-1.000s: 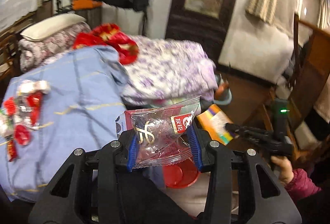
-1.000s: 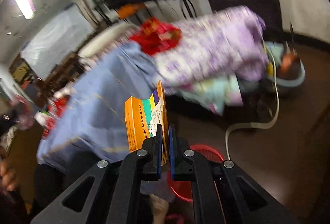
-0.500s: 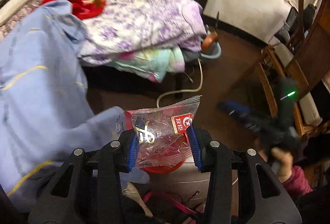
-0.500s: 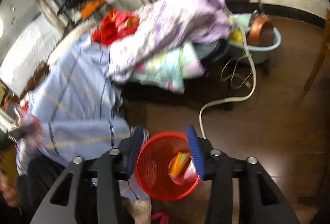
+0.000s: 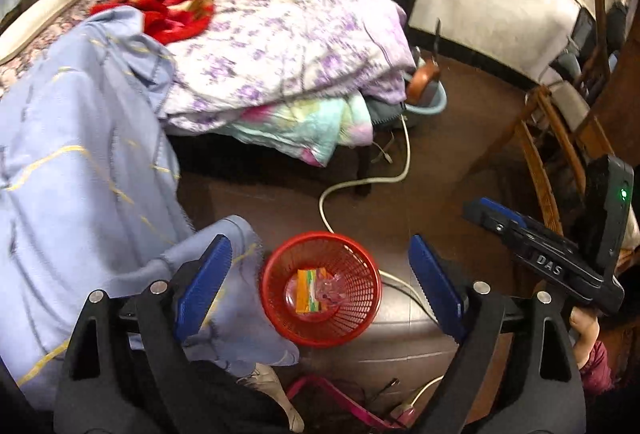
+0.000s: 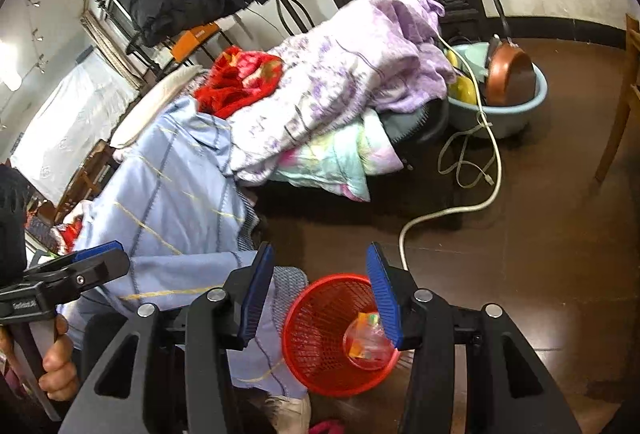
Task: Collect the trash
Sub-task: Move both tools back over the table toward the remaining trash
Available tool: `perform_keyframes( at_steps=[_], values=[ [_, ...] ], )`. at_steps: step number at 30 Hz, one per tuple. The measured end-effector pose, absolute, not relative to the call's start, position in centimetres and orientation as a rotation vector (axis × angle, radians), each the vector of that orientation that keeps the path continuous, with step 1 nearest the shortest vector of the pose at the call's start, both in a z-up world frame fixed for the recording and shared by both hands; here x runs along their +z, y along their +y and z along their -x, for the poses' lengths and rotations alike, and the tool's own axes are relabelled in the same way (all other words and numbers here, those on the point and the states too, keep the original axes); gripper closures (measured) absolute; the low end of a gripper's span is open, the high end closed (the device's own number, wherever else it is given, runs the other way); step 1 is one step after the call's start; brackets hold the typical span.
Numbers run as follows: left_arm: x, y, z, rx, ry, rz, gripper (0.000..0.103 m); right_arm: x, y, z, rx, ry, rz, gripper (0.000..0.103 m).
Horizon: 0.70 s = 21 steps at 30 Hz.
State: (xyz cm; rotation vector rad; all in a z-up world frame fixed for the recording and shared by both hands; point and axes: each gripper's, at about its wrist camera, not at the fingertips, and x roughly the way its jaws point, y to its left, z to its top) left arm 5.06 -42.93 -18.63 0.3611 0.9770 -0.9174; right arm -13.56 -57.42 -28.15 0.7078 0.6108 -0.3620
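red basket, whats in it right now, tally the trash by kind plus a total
In the red mesh wastebasket:
orange printed carton: 1
clear plastic snack wrapper: 1
Total: 2 pieces of trash

Nothing is between either pair of tongs.

Your two fisheye views are evenly lit by soft indoor light and mostly sharp. In the right wrist view the brightest patch is a white curtain (image 6: 68, 126) at the left edge, close to blown out. The dark floor (image 5: 460, 138) soaks up light and shows only a faint sheen. Shadow pools under the bed (image 5: 256, 162). Straight lines bow hard toward the rims, and black vignette fills every corner. The red basket (image 5: 320, 288) reads crisp in both views.
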Motion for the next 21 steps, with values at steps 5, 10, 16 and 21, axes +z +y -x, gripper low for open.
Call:
perform_keyframes(
  at_steps=[5,10,16,21],
  values=[
    [-15.0,-39.6,-5.3,-0.868,0.895,-0.294,0.011,-23.7,-55.5,13.4,-0.327,0.55,-0.635,0.048],
    [-10.9,-34.7,-4.9,-0.82,0.802,-0.214,0.01,-18.6,-52.8,13.4,-0.278,0.478,-0.564,0.042],
    [-6.7,-26.8,-4.7,-0.738,0.687,-0.101,0.007,-12.0,-47.9,13.1,-0.191,0.395,-0.476,0.029],
    [-5.3,-18.5,-5.7,-0.635,0.635,0.003,0.007,-7.8,-42.3,11.9,-0.108,0.363,-0.406,0.017]
  ],
)
